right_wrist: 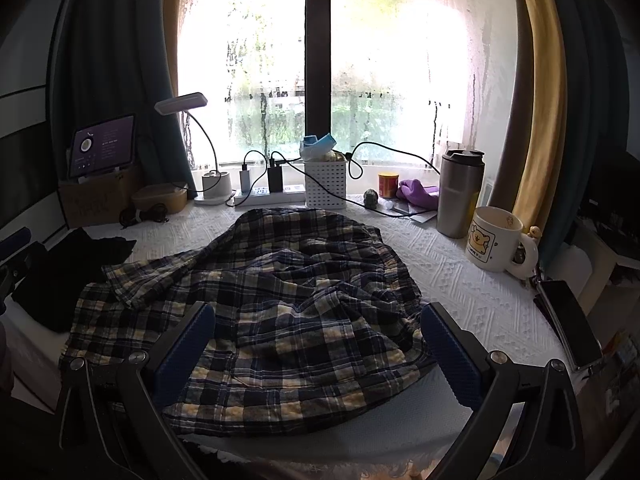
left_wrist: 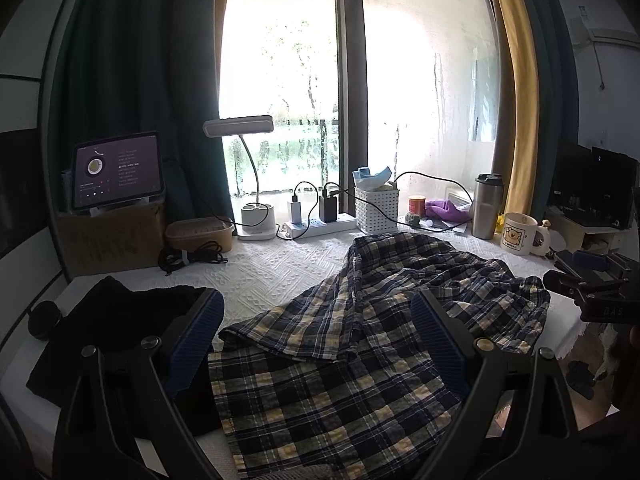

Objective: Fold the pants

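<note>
Dark blue, white and yellow plaid pants (left_wrist: pixel 340 340) (right_wrist: pixel 280 300) lie rumpled on the white textured table cover (left_wrist: pixel 260 272) (right_wrist: pixel 460 288), with one leg folded across the other toward the left. My left gripper (left_wrist: pixel 316 298) hovers open over the leg end, holding nothing between its blue pads. My right gripper (right_wrist: pixel 317 310) is open above the bunched waist part near the table's front edge, also holding nothing. The right gripper's body (left_wrist: pixel 592 280) shows at the right edge of the left wrist view. The left gripper (right_wrist: pixel 16 256) peeks in at the left edge of the right wrist view.
A black garment (left_wrist: pixel 100 328) (right_wrist: pixel 68 276) lies left of the pants. Along the window stand a lamp (left_wrist: pixel 256 216), a power strip (right_wrist: pixel 268 196), a white basket (right_wrist: pixel 325 184), a steel tumbler (right_wrist: pixel 460 192) and a mug (right_wrist: pixel 496 240). A phone (right_wrist: pixel 568 320) lies at the right edge.
</note>
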Available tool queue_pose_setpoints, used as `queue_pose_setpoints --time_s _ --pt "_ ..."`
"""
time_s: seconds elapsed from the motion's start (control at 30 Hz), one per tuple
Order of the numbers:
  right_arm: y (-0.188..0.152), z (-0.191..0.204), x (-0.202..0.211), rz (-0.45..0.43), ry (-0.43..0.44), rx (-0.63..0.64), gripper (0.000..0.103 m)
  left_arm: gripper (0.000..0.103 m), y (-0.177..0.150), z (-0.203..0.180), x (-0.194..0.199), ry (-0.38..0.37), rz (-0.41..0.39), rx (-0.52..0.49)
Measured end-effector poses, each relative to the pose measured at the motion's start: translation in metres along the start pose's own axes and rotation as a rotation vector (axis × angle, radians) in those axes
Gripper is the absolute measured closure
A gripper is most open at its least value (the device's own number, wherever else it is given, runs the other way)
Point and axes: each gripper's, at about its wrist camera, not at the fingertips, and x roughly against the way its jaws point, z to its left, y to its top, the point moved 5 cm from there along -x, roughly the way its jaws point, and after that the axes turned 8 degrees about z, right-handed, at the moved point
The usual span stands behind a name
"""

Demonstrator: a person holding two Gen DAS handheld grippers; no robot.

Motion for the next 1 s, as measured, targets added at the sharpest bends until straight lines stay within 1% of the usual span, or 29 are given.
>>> queue_pose_setpoints --time_s 0.6,1.0 --pt "0.0001 -0.0006 0.0005 -0.001 0.0 -0.001 0.0 0.009 -0.0015 0.0006 -0.0001 0.007 -0.004 -0.008" --pt "0.0003 -0.0007 0.0009 -0.001 0.001 -0.002 0.0 0.009 -0.0024 0.0009 0.0015 0.033 -0.005 -0.019"
